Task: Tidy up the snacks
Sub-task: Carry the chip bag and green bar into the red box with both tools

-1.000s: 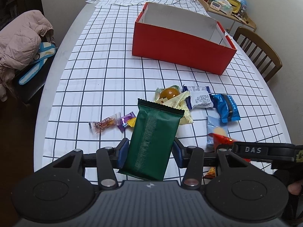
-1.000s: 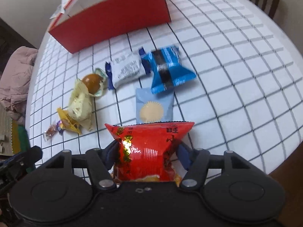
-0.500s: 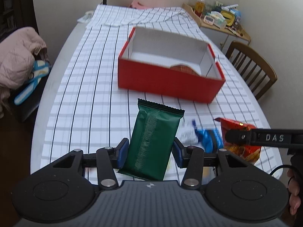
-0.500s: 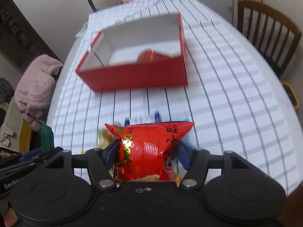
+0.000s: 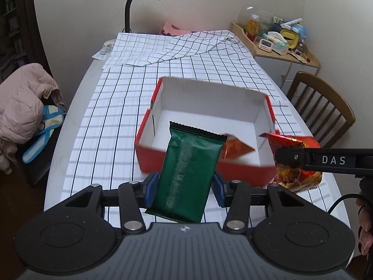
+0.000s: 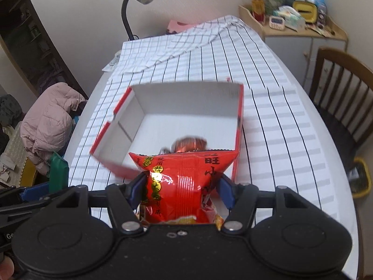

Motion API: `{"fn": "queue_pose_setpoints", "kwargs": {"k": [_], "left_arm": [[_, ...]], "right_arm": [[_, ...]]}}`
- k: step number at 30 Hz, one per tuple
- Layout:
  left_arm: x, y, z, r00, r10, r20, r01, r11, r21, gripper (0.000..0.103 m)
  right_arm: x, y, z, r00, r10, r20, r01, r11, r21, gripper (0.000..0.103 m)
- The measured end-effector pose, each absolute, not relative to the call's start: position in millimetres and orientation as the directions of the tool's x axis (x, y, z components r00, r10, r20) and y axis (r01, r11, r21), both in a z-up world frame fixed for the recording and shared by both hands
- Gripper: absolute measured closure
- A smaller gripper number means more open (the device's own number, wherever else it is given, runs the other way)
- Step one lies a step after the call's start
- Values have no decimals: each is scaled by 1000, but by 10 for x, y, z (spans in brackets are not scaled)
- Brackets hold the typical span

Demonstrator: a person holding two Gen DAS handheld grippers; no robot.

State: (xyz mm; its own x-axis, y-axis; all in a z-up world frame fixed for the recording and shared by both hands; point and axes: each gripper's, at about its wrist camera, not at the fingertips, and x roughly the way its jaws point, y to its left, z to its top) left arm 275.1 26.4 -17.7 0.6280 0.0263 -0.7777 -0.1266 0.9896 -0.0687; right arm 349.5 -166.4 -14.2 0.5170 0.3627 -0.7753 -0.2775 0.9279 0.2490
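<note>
Green packet [image 5: 186, 175] clamped in the left gripper [image 5: 184, 186], red bag [image 6: 184, 184] in the right gripper [image 6: 181, 191] — both above the red box [image 5: 209, 107].

Open box [image 5: 209, 107], orange packet [image 5: 235, 148] inside

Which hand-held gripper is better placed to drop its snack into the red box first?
Right, probably. Its red packet already overlaps the red box opening in its view; the left's green packet sits at the near wall.

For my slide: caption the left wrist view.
Left gripper holds a green packet before the red box.
</note>
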Motion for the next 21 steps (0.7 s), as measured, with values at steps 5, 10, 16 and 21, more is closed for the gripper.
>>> {"fn": "queue_pose_setpoints", "kwargs": {"k": [5, 10, 16, 21], "left_arm": [[3206, 257, -226, 620, 61, -782, -147, 988, -39, 55], [3619, 291, -411, 592, 73, -803, -160, 987, -29, 56], [3993, 263, -690, 546, 98, -832, -173, 985, 3, 55], [4247, 224, -873, 514, 105, -851, -177, 984, 15, 56]], "right_arm": [[3980, -1567, -203, 522, 355, -776, -312, 926, 214, 40], [4436, -1473, -365, 505, 335, -795, -342, 924, 172, 40], [4829, -1380, -608, 484, 317, -816, -369, 919, 139, 40], [5005, -1289, -763, 472, 313, -824, -397, 910, 118, 40]]}}
